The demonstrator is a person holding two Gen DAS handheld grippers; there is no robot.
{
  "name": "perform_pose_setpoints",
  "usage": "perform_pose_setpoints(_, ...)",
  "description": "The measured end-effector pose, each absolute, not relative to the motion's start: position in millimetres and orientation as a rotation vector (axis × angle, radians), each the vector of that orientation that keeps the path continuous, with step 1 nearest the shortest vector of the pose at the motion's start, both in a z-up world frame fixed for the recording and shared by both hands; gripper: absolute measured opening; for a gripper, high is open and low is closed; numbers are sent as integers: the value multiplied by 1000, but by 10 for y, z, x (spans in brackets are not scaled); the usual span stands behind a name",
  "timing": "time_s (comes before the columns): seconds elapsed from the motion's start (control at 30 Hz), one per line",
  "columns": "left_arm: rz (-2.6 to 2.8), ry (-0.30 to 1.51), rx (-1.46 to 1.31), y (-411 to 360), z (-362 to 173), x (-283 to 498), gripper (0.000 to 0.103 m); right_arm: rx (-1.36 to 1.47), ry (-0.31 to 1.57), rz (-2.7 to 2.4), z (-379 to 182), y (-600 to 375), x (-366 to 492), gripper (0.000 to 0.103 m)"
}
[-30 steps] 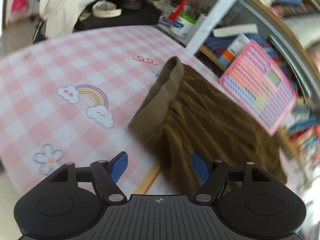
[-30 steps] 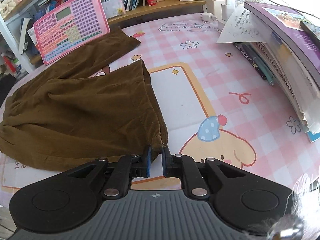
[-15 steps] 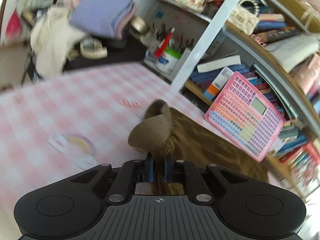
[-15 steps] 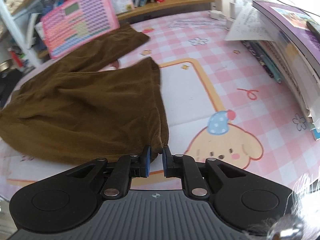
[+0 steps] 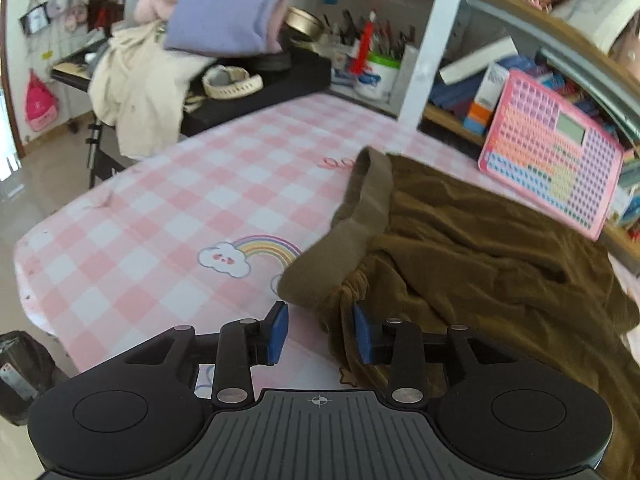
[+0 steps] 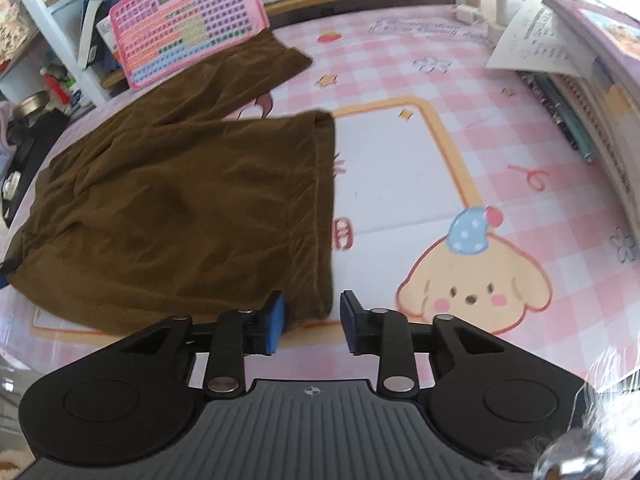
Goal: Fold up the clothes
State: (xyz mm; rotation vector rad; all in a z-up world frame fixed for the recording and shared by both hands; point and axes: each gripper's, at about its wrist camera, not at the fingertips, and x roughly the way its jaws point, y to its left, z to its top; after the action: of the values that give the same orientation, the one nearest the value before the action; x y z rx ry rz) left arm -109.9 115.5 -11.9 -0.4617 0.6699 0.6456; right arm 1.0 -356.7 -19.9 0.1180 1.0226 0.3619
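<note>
Brown shorts [image 6: 188,204] lie on the pink checked table mat [image 6: 400,168], one leg folded over toward the other. In the left wrist view the shorts [image 5: 472,252] show their waistband end, with the band flipped up. My left gripper [image 5: 320,332] is open, with the waistband corner lying between its blue fingertips. My right gripper [image 6: 312,320] is open, with the leg hem corner lying between its blue fingertips.
A pink keypad toy [image 6: 184,16] leans on the shelf behind the shorts and also shows in the left wrist view [image 5: 556,168]. Books and papers [image 6: 580,60] are stacked at the mat's right. A side table with clothes [image 5: 160,72] stands beyond the mat's far edge.
Both grippers were shut on the shorts half a second ago and have opened, letting the cloth drop onto the mat. The waistband settled flatter.
</note>
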Motion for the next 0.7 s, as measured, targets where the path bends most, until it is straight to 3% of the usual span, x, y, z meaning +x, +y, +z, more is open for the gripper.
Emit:
perform_pose_setpoints(0.27, 566, 659, -395, 772, 49, -1014, 36, 93, 964, 345, -123, -3539, 79, 31)
perform_pose_setpoints(0.47, 482, 686, -282, 386, 108, -907, 36, 78, 922, 339, -122, -3429, 15, 41)
perform_pose_setpoints(0.53, 456, 694, -250, 274, 115, -901, 44, 79, 920, 340, -136, -3390, -22, 43)
perform_pose_setpoints(0.57, 445, 691, -235, 222, 120, -906, 52, 76, 920, 344, -145, -3368, -41, 43)
perform_pose_setpoints(0.7, 395, 690, -183, 59, 122, -880, 54, 59, 924, 349, -140, -3309, -88, 46)
